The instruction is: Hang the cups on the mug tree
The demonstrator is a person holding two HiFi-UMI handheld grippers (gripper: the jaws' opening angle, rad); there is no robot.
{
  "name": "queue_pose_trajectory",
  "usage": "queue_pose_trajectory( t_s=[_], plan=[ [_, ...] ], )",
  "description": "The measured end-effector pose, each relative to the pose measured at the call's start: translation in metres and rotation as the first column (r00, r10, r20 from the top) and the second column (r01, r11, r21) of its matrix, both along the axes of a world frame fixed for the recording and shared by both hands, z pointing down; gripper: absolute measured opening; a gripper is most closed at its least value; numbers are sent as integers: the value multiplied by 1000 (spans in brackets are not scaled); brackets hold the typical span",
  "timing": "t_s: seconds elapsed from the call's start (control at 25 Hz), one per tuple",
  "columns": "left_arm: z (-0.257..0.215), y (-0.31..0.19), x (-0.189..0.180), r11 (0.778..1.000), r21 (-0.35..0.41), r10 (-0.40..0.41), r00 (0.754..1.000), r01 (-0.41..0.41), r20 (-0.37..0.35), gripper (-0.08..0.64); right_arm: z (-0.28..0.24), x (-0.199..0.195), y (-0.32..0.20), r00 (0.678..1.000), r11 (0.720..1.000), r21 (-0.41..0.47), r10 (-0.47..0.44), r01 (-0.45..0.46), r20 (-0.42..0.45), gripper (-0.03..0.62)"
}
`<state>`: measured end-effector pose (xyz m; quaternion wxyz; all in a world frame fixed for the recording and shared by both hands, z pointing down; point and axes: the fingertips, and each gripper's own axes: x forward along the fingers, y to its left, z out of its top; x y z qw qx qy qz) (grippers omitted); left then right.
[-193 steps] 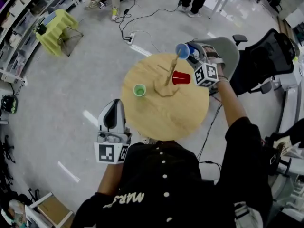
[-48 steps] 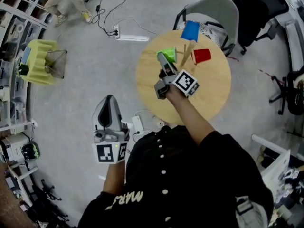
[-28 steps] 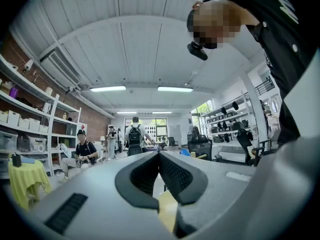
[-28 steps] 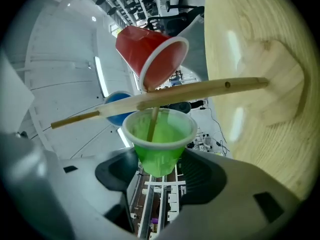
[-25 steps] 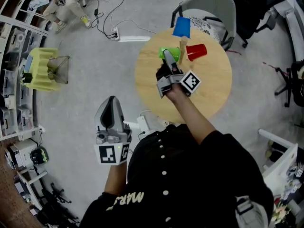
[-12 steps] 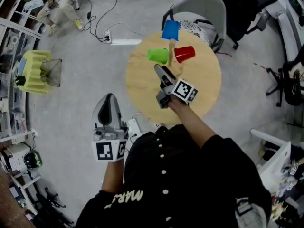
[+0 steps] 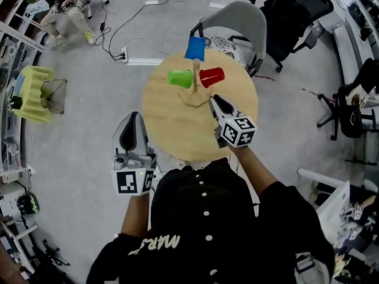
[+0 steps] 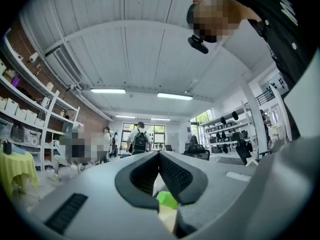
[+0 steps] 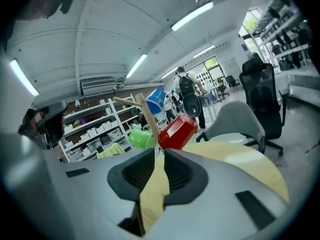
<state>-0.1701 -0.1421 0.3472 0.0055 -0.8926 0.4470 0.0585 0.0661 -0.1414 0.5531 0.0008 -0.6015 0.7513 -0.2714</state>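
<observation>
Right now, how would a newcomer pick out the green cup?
On the round wooden table, the mug tree stands near the far edge. The green cup hangs on its left side, opposite the red cup and below the blue cup.

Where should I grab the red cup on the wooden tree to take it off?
Likely the red cup by its outer end, pinched across its round sides. Come from the right in the head view: it sticks out sideways from the tree there, and the green cup hangs opposite.
</observation>
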Motion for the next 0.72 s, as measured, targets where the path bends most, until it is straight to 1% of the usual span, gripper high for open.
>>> queue_pose_trajectory(
  t_s=[0.12,0.24,0.32,0.4,0.52,0.64,0.72],
  plan=[
    [-4,0,11,1000,10,8,1000,-8,-11,-6,-33,28,10,992,998,67,21,-13,-123,-7],
    [-8,-1,19,1000,15,10,1000,-10,-23,-6,-78,52,14,974,988,154,42,-7,-224,-11],
    [-13,0,25,1000,25,9,1000,-8,-29,-6,-109,68,18,964,977,214,69,-13,-255,-11],
    [-17,1,30,999,35,1,1000,0,-29,-6,-137,83,23,960,963,268,97,-24,-262,-11],
    [-22,4,38,999,48,-9,1000,10,-21,-6,-173,102,32,960,943,331,132,-44,-249,-11],
    [-27,5,46,999,47,-4,1000,5,-24,-6,-202,114,39,972,927,373,128,-46,-197,-11],
    [-31,7,51,999,44,-6,1000,8,-27,-6,-218,120,46,973,915,403,125,-38,-193,-11]
  ],
)
